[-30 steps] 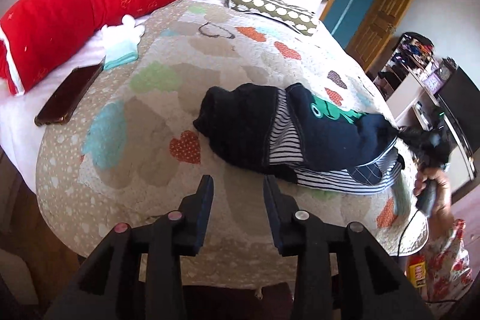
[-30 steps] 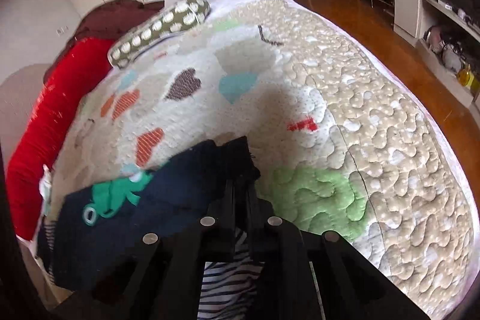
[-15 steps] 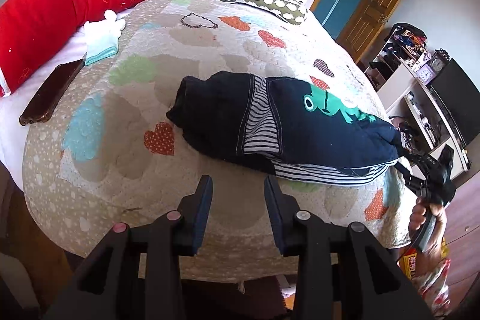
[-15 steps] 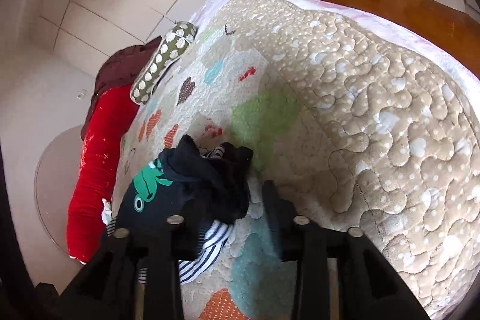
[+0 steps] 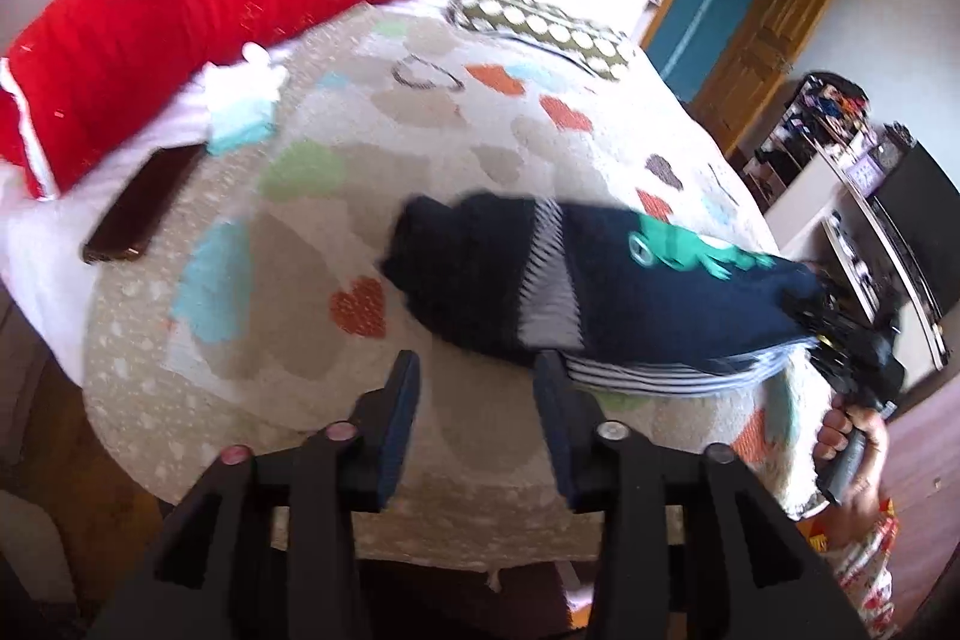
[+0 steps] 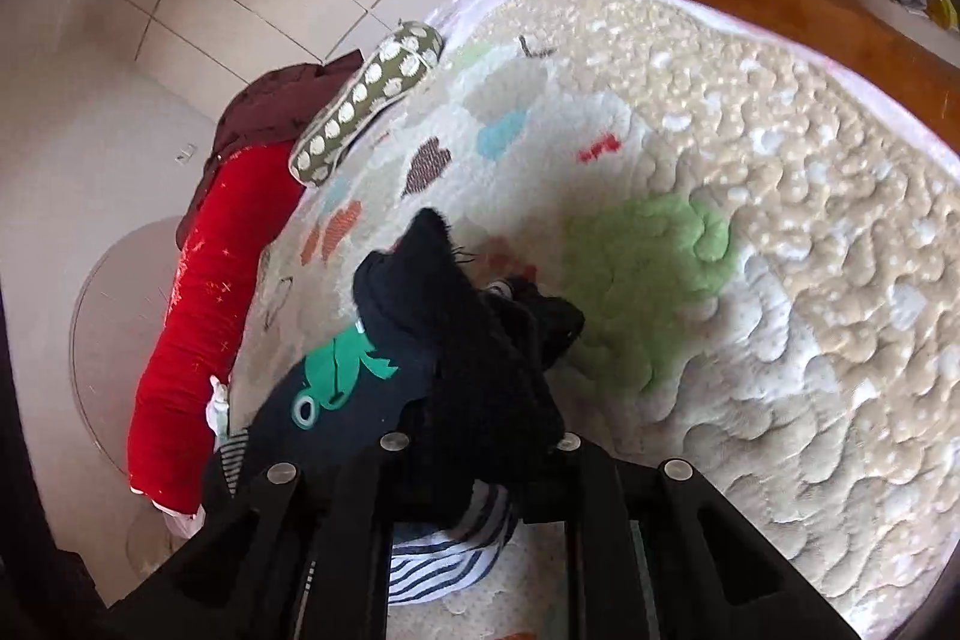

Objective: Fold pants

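While the navy pants (image 5: 630, 292) are lying bunched on the heart-patterned quilt (image 5: 288, 340), I am holding my left gripper (image 5: 477, 400) spread wide above the quilt's near edge, gripping nothing. My right gripper (image 6: 480, 466) is sitting against the pants' end, dark fabric bulging between its fingers; I cannot tell whether it is clamping.

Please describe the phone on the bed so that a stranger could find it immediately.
Start at the long red bolster pillow along the far left side of the bed. Just in front of its near end, on the white sheet at the quilt's edge, lies the phone. It is the only flat, dark, glossy rectangle there.
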A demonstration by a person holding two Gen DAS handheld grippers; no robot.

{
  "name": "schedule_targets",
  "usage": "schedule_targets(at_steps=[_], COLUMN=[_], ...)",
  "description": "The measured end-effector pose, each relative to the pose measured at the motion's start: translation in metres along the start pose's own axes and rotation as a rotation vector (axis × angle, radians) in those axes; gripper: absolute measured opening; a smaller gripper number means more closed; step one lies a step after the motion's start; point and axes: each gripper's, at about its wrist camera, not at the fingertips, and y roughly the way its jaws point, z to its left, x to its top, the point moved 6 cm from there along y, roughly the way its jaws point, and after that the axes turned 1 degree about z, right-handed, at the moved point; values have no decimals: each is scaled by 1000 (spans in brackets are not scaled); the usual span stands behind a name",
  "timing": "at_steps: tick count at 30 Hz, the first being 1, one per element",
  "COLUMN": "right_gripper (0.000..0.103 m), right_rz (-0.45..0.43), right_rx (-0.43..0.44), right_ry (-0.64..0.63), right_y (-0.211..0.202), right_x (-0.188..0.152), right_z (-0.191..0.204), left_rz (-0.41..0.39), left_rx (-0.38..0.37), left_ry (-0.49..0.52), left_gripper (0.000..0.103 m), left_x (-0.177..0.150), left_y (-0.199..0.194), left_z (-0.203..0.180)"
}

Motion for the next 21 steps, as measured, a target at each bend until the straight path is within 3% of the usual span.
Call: schedule_targets(at_steps=[4, 8, 12, 17, 21], right_gripper=[16, 35, 49, 50, 51], right_rz=[-54, 8, -89, -219, -231], right_rx=[-97, -215, -186, -234, -180], right_ry=[-8, 30, 54, 14, -11], right_y=[-24, -9, -51, -104, -118], right_x=[15, 17, 10, 8, -3], right_z=[-19, -54, -56, -53, -45], left_rz=[-12, 7, 18, 8, 66], left_rx=[24, 43, 52, 15, -19], left_ry=[-19, -36, -22, 49, 110], left_gripper=[45, 46, 46, 46, 46], left_x=[4, 5, 13, 37, 47], left_y=[-2, 8, 17, 39, 86], left_z=[15, 19, 8, -32, -72])
